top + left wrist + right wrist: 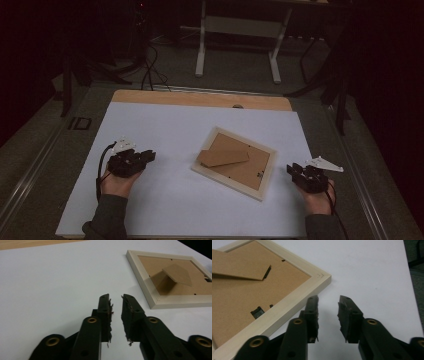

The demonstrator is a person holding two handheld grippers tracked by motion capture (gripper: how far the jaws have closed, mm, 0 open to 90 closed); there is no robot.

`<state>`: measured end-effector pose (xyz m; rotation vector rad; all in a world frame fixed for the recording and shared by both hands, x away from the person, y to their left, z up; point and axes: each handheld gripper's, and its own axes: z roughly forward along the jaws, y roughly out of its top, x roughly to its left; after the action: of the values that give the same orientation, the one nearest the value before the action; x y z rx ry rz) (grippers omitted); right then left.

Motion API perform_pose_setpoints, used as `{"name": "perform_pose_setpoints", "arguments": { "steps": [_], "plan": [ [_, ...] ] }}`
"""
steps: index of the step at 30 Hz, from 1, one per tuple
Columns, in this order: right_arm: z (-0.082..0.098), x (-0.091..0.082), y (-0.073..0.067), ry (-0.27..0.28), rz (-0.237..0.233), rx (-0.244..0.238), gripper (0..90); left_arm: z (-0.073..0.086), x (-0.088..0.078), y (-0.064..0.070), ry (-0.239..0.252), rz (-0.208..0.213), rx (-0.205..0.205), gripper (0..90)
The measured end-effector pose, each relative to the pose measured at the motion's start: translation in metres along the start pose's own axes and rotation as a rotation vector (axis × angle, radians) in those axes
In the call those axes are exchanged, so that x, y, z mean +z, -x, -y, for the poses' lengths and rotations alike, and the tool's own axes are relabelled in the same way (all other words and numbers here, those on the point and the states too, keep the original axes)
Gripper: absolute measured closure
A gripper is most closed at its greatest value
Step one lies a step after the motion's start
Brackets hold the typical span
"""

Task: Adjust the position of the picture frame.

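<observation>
While white table point(165, 200) carries little else, picture frame point(233, 162) lies face down right of centre, brown backing up, easel stand point(223, 155) propped slightly. Frame untouched; whole job seemingly ahead, though dim view hides clips. Left gripper point(149, 156) near left, well apart from frame, jaws a narrow gap apart, grasping nothing. Right gripper point(290, 170) just beside frame's right corner, jaws released, empty.

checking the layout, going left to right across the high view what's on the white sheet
left gripper → picture frame lying back side up, its cardboard stand towards the frame's left part → right gripper
</observation>
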<state>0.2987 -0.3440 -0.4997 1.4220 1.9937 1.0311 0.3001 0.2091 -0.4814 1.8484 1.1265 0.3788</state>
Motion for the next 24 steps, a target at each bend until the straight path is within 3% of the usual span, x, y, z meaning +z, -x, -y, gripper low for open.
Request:
{"name": "perform_pose_setpoints", "arguments": {
  "steps": [5,9,24],
  "plan": [
    [0.004,0.002,-0.002,-0.003,-0.010,0.025,79.4,-0.004,0.014,0.001,-0.013,0.018,0.009,89.1],
    [0.005,0.002,-0.007,-0.006,-0.027,0.030,89.0,-0.008,0.023,0.000,-0.021,0.035,0.004,90.0],
    [0.014,0.003,-0.028,-0.057,-0.059,-0.012,89.6,-0.025,0.046,0.002,-0.031,0.047,0.028,90.0]
  ]
}}
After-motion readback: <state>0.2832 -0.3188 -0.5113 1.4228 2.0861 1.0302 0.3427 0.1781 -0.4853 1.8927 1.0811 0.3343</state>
